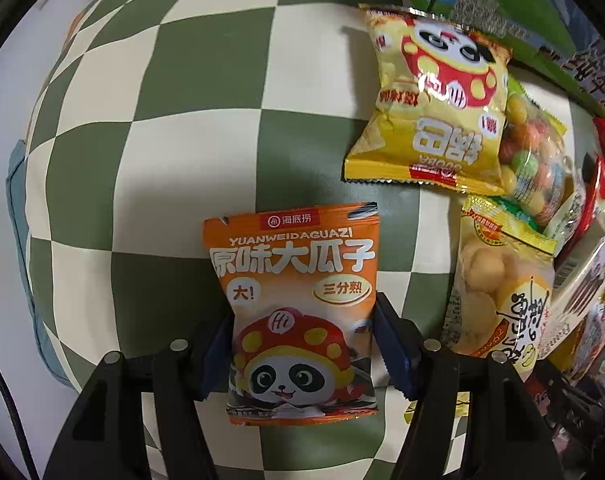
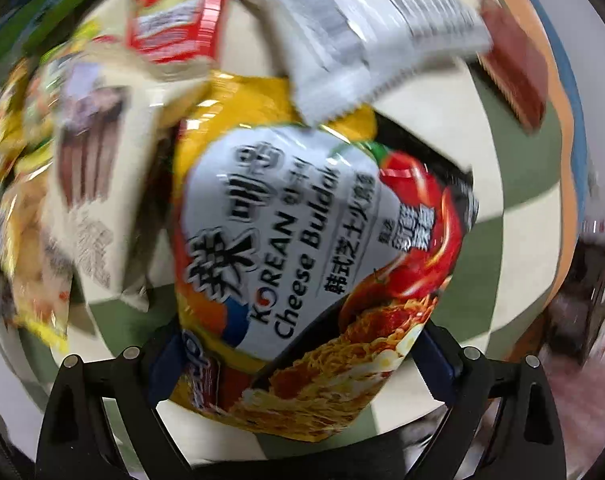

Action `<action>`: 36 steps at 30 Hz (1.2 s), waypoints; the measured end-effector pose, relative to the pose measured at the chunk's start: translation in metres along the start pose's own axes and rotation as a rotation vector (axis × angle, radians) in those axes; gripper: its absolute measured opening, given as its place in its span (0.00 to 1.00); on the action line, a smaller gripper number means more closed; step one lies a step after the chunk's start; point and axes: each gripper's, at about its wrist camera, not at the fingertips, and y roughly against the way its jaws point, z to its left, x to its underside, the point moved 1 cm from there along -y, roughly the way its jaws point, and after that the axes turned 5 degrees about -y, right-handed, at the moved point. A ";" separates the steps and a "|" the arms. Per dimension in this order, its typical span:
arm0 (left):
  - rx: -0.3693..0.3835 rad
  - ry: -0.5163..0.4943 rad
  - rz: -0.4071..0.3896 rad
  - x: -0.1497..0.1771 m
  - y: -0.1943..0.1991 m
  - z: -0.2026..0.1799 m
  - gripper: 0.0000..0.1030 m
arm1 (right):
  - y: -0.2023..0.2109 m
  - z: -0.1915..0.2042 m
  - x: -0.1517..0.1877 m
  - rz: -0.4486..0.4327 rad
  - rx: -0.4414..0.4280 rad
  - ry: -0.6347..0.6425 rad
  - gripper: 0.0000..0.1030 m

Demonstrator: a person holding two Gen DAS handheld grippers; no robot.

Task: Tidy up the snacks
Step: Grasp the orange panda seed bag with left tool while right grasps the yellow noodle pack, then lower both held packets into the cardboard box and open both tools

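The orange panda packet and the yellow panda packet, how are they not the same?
The orange packet reads the right way up in the left wrist view; the yellow packet is upside down. The orange packet sits alone on the checkered cloth, between the left gripper's fingers; the yellow packet lies against other snacks, untouched. Both show a panda in a red spotted hat.

the surface [image 1: 206, 92] is covered by a green-and-cream checkered cloth. lying flat on it are an orange sunflower-seed packet [image 1: 298, 320], a yellow chip packet [image 1: 430, 108] well apart from it toward the far right, and a pale yellow puff-snack bag [image 1: 502, 288] beside a heap of further packets. in the right wrist view, a korean cheese buldak noodle bag [image 2: 302, 264] rests on the same cloth, a white sachet [image 2: 374, 40] overlapping its far end.
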 end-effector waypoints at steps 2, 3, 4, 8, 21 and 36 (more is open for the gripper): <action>0.006 0.000 -0.014 0.002 0.006 0.009 0.55 | -0.002 -0.002 -0.003 -0.014 -0.021 -0.028 0.89; 0.005 0.000 -0.019 0.008 0.007 0.009 0.54 | 0.002 -0.003 -0.005 -0.024 -0.021 -0.019 0.84; 0.003 0.001 -0.026 0.013 0.009 0.010 0.53 | 0.011 -0.007 -0.004 -0.031 -0.019 -0.008 0.84; 0.005 0.023 -0.037 0.033 0.019 0.010 0.52 | 0.039 0.003 0.023 -0.069 0.001 0.044 0.83; 0.124 0.056 -0.172 0.074 0.132 -0.051 0.52 | 0.166 0.002 0.042 -0.196 -0.205 0.234 0.83; 0.228 0.055 -0.291 -0.198 0.254 -0.111 0.52 | 0.297 0.052 -0.184 -0.374 -0.313 0.472 0.83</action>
